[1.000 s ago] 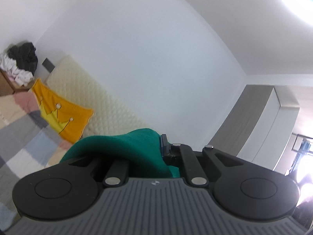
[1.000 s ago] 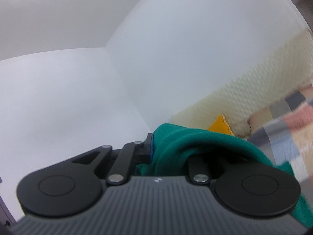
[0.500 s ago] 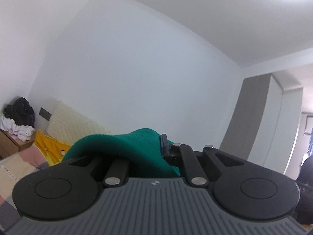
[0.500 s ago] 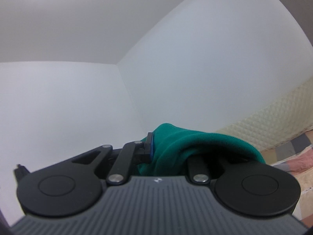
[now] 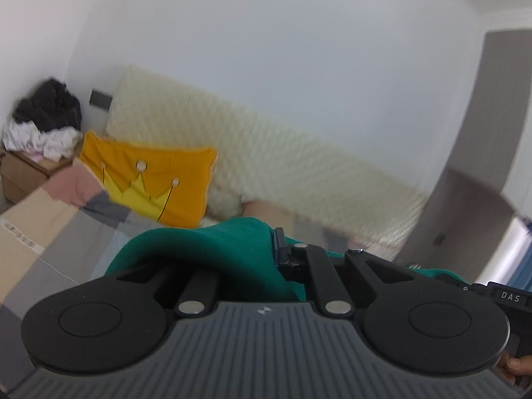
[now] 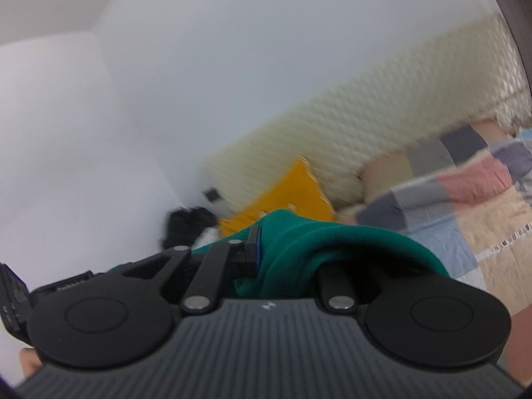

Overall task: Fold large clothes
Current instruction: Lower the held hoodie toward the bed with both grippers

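A green garment (image 5: 212, 249) is bunched over my left gripper (image 5: 266, 242), which is shut on it; the cloth hides the left finger. The same green garment (image 6: 316, 242) drapes over my right gripper (image 6: 266, 242), which is shut on it too; its right finger is covered. Both grippers hold the cloth raised above a bed with a patchwork cover (image 5: 40, 229), also seen in the right wrist view (image 6: 465, 199). The rest of the garment hangs out of view.
An orange crown cushion (image 5: 149, 179) leans on a cream quilted headboard (image 5: 266, 146). A pile of black and white clothes (image 5: 43, 123) sits on a bedside box at the left. A grey wardrobe (image 5: 482, 166) stands at the right.
Both cameras have tilted down from the wall and ceiling, so the bed, cushion and headboard are back in view. Both grippers stay shut on the green garment.
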Available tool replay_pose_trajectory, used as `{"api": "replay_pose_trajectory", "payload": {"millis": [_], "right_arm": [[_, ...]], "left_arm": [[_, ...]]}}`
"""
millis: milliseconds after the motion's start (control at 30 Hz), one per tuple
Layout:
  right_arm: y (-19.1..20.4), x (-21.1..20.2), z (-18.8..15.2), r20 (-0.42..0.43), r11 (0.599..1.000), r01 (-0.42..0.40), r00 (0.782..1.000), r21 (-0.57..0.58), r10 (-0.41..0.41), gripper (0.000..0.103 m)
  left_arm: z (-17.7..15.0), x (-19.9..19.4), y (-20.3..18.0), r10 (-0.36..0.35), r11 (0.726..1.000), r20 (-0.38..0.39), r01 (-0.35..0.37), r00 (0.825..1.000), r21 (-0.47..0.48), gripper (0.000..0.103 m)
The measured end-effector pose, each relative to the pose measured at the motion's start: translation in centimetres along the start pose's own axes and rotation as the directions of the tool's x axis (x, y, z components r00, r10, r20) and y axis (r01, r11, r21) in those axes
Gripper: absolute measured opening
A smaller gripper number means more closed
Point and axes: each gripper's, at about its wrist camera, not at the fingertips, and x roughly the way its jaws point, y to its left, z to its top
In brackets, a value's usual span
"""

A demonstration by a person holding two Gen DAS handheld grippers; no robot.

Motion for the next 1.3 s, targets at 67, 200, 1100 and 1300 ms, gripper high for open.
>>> {"api": "replay_pose_trajectory", "payload": {"millis": [67,200,1100,1300], "right_arm": [[-3.3,5.3,-0.7,-0.028,0.999,0.032,0.999,0.001,-0.032,0.017],[-9.7,15.4,-2.8,-0.099,0.997,0.079,0.992,0.019,-0.076,0.017],[-18.0,25.2,-14.6,-0.340,0.979,0.204,0.920,-0.012,-0.196,0.086],[-12.7,17.8,-12.8,-0.275,0.975,0.207,0.936,-0.083,-0.222,0.086]], "left_arm": [[-1.5,6.9,2.4,0.018,1.000,-0.048,-0.018,0.999,-0.004,0.011],[-7.3,21.6,7.5,0.073,0.997,-0.186,-0.079,0.980,-0.025,0.011],[-18.2,39.6,16.1,0.051,0.999,-0.495,-0.042,0.867,0.030,0.057],[-15.4,31.3,11.9,0.084,0.992,-0.399,-0.039,0.913,0.120,0.078]]}}
